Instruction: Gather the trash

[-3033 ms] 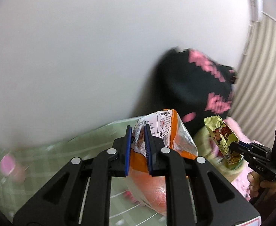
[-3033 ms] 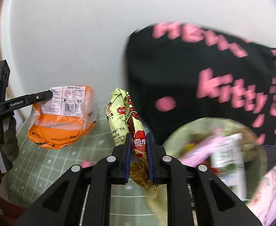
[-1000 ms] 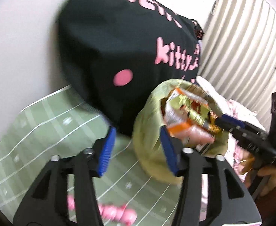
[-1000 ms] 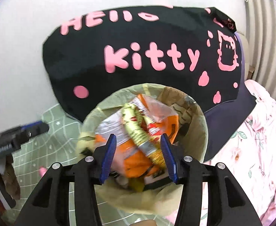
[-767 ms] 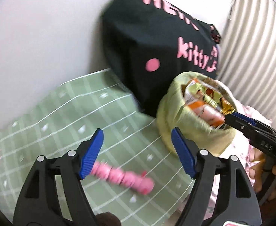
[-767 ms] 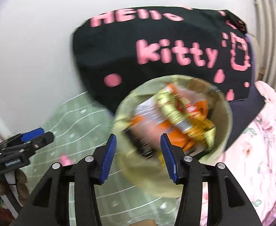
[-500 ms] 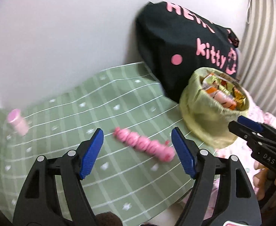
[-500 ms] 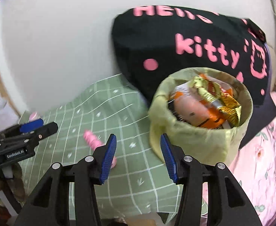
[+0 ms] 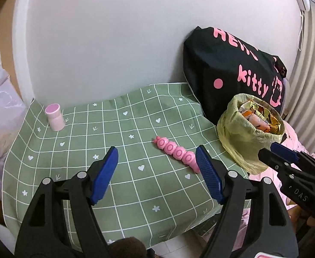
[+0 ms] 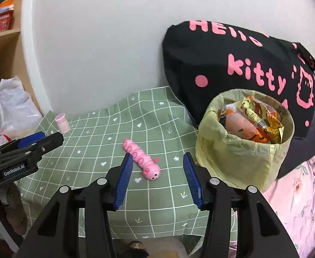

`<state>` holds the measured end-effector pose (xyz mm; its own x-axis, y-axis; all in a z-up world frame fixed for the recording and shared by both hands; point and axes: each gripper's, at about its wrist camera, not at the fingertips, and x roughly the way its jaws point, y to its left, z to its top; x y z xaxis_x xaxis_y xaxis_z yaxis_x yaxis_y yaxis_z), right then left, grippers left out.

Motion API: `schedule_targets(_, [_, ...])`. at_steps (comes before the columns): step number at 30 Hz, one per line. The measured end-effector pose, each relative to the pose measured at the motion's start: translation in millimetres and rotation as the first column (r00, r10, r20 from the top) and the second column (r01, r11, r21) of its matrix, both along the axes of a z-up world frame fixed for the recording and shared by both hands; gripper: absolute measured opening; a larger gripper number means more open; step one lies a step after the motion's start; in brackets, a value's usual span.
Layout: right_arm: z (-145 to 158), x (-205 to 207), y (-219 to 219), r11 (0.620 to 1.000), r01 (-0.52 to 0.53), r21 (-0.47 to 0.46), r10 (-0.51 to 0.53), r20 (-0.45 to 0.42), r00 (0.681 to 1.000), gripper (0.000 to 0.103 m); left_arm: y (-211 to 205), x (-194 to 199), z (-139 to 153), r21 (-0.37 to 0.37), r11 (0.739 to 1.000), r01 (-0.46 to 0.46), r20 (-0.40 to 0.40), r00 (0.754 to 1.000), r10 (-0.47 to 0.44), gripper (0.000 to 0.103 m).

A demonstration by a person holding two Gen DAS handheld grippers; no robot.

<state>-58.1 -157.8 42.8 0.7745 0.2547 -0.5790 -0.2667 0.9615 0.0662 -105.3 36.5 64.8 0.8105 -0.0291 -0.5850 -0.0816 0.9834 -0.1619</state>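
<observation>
Both the left hand-held gripper (image 9: 157,173) and right hand-held gripper (image 10: 158,177) hang empty, jaws spread wide. Snack wrappers (image 10: 254,121) fill the lined trash bin (image 10: 232,150) beside a pink caterpillar toy (image 10: 141,160) on the green checked tabletop (image 10: 157,197).

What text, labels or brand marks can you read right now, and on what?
"HELLO kitty", pink letters on the black bag.
"GenRobot.AI" on the left gripper body.
"DAS" on the right gripper body.
Wrappers in the trash bin: print too small.
Red box on shelf: unreadable.
</observation>
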Motion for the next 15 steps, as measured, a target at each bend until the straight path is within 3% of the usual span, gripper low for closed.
schedule_targets(15, [9,-14,-4,1.0,0.021,0.023,-0.022,0.04,0.999,0.046,-12,-12,7,0.028,1.0,0.012,0.024,1.0,-0.013,0.071])
